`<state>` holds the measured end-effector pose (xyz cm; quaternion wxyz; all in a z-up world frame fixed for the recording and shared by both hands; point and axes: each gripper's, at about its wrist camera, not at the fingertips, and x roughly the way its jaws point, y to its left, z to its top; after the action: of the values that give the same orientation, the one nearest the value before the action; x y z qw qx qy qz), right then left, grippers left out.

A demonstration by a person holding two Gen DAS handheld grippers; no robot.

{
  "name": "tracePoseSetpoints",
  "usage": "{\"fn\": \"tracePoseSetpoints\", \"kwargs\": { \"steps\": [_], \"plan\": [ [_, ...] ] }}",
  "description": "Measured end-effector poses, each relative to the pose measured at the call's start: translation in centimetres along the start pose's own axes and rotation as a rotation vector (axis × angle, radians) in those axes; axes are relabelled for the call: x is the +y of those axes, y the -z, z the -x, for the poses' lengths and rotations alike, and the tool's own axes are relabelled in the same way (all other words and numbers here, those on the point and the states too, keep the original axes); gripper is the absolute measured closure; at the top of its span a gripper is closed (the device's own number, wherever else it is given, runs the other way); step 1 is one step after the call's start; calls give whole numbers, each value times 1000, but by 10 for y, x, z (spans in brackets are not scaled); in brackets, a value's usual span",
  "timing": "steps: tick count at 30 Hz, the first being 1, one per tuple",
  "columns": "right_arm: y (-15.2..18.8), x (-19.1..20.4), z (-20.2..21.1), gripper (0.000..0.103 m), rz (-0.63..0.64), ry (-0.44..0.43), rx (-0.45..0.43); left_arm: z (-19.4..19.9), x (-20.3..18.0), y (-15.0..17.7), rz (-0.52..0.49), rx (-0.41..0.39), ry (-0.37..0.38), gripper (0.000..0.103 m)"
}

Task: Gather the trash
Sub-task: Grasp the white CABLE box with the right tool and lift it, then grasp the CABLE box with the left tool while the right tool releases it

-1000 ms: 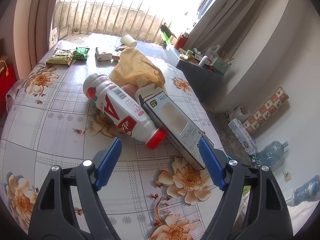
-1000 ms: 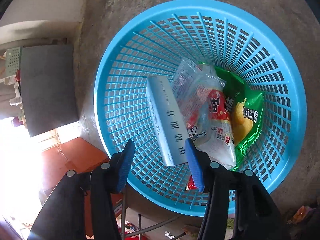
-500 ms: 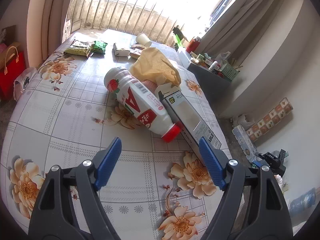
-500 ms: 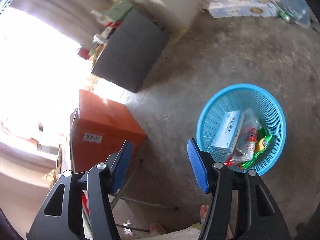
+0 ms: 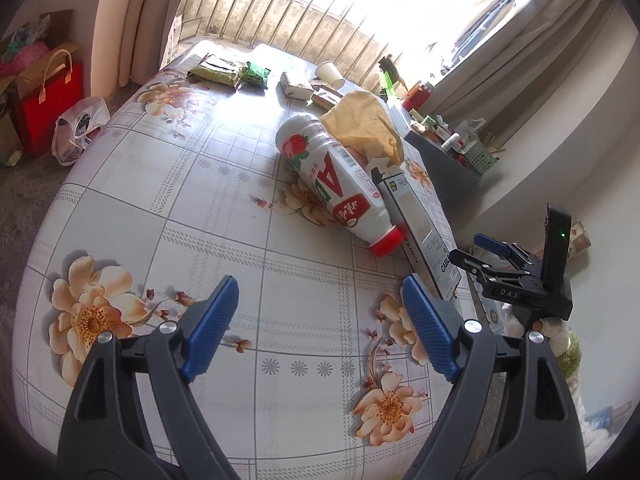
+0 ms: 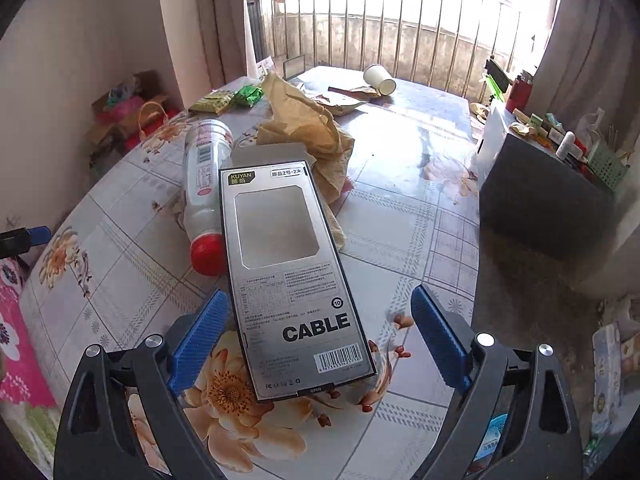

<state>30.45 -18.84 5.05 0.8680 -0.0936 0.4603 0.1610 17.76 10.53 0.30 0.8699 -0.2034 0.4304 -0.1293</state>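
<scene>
Between the right gripper [image 6: 316, 334]'s opening jaws, untouched: the cable box [image 6: 288, 276]

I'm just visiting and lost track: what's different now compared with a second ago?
The right gripper swung up from over the blue basket on the floor to the table, jaws opening, empty, now around the near end of the cable box. The left gripper drew back slightly, open. The bottle, box and brown paper stayed put.

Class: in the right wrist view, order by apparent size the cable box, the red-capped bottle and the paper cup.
1. cable box, nearest the camera, so inflated
2. red-capped bottle
3. paper cup, farthest away
</scene>
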Motion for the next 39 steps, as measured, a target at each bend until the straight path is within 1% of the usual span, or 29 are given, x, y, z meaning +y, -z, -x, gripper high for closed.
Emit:
{"fn": "tracePoseSetpoints", "kwargs": {
  "steps": [3, 8, 9, 10, 12, 13, 14, 15, 16, 17, 18, 19, 21, 23, 26, 28, 31, 32, 33, 35, 36, 37, 38, 39],
  "plan": [
    [-7, 5, -23, 13, 47, 21, 47, 6, 17, 1, 25, -10, -3, 23],
    [-6, 3, -51, 13, 8, 2, 137, 9, 37, 0, 60, -14, -6, 23],
    [-4, 4, -53, 17, -4, -9, 150, 9, 40, 1, 65, -14, -4, 23],
    [-2, 6, -54, 24, -19, -26, 164, 9, 42, 2, 67, -15, -1, 23],
    [5, 8, -49, 29, -47, -41, 171, 10, 45, 4, 67, -13, 5, 23],
    [8, 11, -45, 35, -57, -44, 171, 11, 46, 5, 67, -13, 7, 23],
    [13, 11, -39, 38, -70, -45, 172, 11, 46, 6, 69, -12, 9, 23],
    [18, 12, -35, 45, -92, -50, 173, 12, 47, 7, 71, -10, 13, 23],
    [24, 12, -30, 56, -119, -64, 174, 12, 48, 8, 74, -9, 17, 23],
    [32, 10, -25, 62, -154, -81, 180, 13, 48, 9, 75, -9, 21, 23],
    [40, 9, -21, 70, -195, -96, 189, 14, 48, 10, 75, -9, 25, 23],
    [50, 8, -16, 75, -236, -109, 193, 15, 47, 12, 73, -9, 30, 23],
    [71, 8, -1, 76, -323, -148, 189, 18, 45, 13, 65, -9, 42, 23],
    [92, 12, 14, 76, -408, -210, 184, 22, 42, 15, 55, -12, 50, 23],
    [119, 33, 35, 77, -494, -373, 157, 29, 41, 20, 48, -17, 58, 23],
    [128, 57, 43, 76, -496, -479, 145, 34, 42, 23, 45, -18, 57, 23],
    [124, 97, 40, 76, -461, -603, 135, 43, 44, 30, 41, -16, 38, 23],
    [119, 108, 36, 76, -454, -608, 131, 46, 44, 33, 45, -14, 30, 23],
    [113, 117, 31, 74, -447, -596, 126, 50, 45, 35, 47, -13, 18, 23],
    [101, 133, 21, 52, -407, -566, 107, 60, 47, 38, 46, -24, 4, 23],
    [97, 138, 16, 37, -397, -516, 107, 65, 49, 39, 52, -33, 1, 23],
    [94, 142, 14, 36, -384, -450, 110, 69, 51, 41, 61, -41, -3, 23],
    [94, 145, 14, 36, -371, -404, 109, 74, 53, 42, 69, -47, -4, 23],
    [94, 147, 17, 36, -370, -389, 101, 77, 55, 43, 73, -51, -5, 23]
  ]
}}
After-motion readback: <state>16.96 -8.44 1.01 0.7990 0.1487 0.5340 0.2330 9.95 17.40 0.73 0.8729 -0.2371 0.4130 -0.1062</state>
